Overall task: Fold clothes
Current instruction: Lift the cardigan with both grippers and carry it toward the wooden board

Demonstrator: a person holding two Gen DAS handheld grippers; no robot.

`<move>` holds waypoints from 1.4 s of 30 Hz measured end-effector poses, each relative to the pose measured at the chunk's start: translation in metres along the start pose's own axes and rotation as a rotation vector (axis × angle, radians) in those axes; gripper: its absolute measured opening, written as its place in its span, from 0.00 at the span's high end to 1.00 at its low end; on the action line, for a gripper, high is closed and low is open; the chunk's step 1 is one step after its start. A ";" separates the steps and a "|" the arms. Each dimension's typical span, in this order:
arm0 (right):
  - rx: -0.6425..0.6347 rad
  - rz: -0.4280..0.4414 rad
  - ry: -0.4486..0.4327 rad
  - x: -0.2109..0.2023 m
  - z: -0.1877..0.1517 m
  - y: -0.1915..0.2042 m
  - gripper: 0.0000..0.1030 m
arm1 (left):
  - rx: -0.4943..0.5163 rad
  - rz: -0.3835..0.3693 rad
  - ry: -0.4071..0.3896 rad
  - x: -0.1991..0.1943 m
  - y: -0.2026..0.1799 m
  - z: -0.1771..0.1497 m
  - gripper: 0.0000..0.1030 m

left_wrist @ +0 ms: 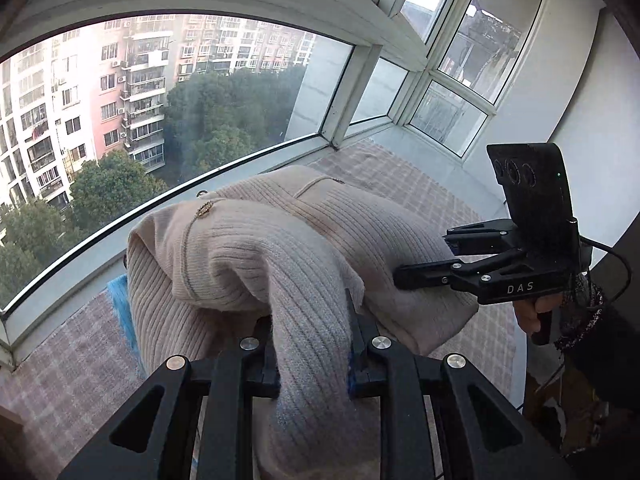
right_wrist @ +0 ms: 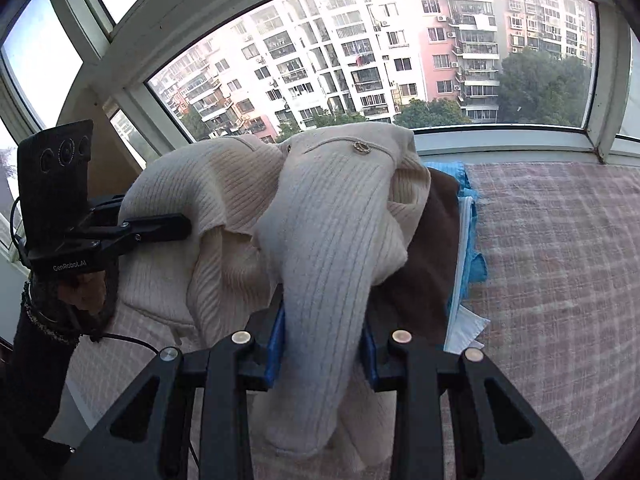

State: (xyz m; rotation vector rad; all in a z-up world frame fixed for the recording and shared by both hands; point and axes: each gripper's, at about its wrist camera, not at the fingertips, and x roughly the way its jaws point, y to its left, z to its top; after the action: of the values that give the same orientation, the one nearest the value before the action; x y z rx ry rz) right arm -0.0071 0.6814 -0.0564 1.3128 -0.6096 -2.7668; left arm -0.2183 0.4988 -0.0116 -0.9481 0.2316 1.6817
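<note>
A cream ribbed knit sweater (left_wrist: 280, 248) with a small gold brooch (left_wrist: 204, 209) is bunched up and held above a pink checked mat (left_wrist: 72, 360). My left gripper (left_wrist: 312, 344) is shut on a hanging fold of it. My right gripper (right_wrist: 324, 340) is shut on another ribbed fold of the sweater (right_wrist: 332, 220). In the left wrist view the right gripper (left_wrist: 436, 264) reaches into the sweater from the right. In the right wrist view the left gripper (right_wrist: 176, 228) reaches in from the left.
Under the sweater lie a brown garment (right_wrist: 432, 248) and blue and white cloths (right_wrist: 468, 248) on the checked mat (right_wrist: 560, 260). A bay window (left_wrist: 160, 100) with a white sill (right_wrist: 500, 144) runs close behind. A white wall (left_wrist: 592, 140) stands at the right.
</note>
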 end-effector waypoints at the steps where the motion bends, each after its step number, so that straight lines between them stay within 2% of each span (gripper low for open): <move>1: -0.006 0.004 0.001 -0.001 0.000 0.000 0.71 | 0.001 0.009 -0.003 -0.005 0.002 -0.003 0.81; 3: -0.013 -0.006 0.001 0.000 0.001 0.003 0.71 | 0.025 0.033 0.014 -0.009 0.000 -0.005 0.81; 8: -0.014 -0.023 0.010 0.005 0.004 0.015 0.71 | -0.008 0.050 0.024 -0.014 0.001 -0.010 0.81; 10: -0.019 -0.051 0.008 0.003 0.005 0.019 0.71 | -0.039 0.030 0.018 -0.013 0.005 -0.013 0.81; 14: -0.010 -0.030 -0.026 -0.016 0.006 0.032 0.71 | -0.078 0.021 0.005 -0.014 0.004 -0.017 0.81; 17: -0.027 -0.008 -0.064 -0.040 0.008 0.051 0.71 | -0.109 -0.003 -0.036 -0.033 -0.002 -0.019 0.81; 20: -0.041 0.051 -0.097 -0.065 0.005 0.076 0.71 | -0.108 -0.028 -0.108 -0.067 -0.015 -0.017 0.81; 22: -0.080 0.079 -0.118 -0.082 0.001 0.102 0.71 | -0.107 -0.044 -0.165 -0.097 -0.024 -0.018 0.81; 25: -0.155 0.112 -0.141 -0.103 -0.006 0.149 0.71 | -0.069 -0.028 -0.237 -0.146 -0.042 -0.026 0.81; 30: -0.252 0.191 -0.153 -0.119 -0.023 0.232 0.71 | -0.011 0.055 -0.275 -0.217 -0.061 -0.059 0.81; 34: -0.289 0.300 -0.149 -0.114 -0.029 0.292 0.71 | -0.004 0.115 -0.258 -0.266 -0.064 -0.095 0.81; 39: -0.374 0.402 -0.124 -0.087 -0.024 0.385 0.71 | -0.020 0.169 -0.295 -0.339 -0.057 -0.142 0.81; 42: -0.427 0.475 -0.119 -0.065 -0.015 0.448 0.71 | -0.040 0.269 -0.324 -0.390 -0.046 -0.168 0.81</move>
State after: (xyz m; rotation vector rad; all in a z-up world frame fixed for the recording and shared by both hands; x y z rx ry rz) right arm -0.0200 0.2746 0.1419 0.7971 -0.2605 -2.4060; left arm -0.0839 0.1315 0.1599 -0.6805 0.1112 2.0653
